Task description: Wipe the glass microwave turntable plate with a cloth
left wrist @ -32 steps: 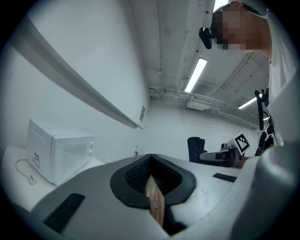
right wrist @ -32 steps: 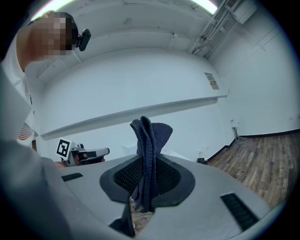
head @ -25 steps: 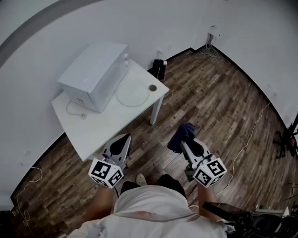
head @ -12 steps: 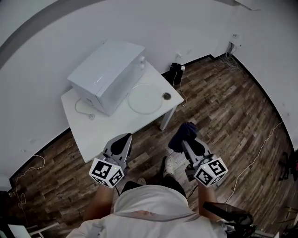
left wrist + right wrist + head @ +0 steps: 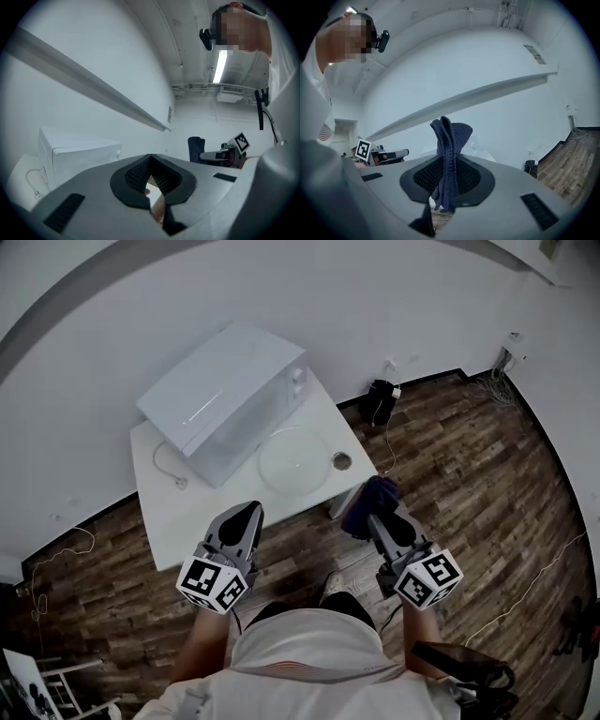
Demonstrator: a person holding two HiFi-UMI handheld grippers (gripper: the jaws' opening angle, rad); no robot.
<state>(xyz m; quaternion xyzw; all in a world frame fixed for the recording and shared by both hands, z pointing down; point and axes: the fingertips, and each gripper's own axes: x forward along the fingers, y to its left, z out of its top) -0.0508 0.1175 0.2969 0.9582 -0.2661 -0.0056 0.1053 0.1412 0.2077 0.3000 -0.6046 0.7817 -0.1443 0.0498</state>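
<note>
Right gripper (image 5: 447, 183) is clamping the blue cloth (image 5: 451, 136); left gripper (image 5: 151, 174) is riding closed, empty. Only the head view is showing the glass plate (image 5: 293, 458), lying on the table (image 5: 187, 517) beside the microwave (image 5: 225, 395).

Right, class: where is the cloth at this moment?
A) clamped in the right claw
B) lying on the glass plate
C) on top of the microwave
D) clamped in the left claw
A: the dark blue cloth stands pinched between the jaws of the right claw, apart from the glass plate on the table.
</note>
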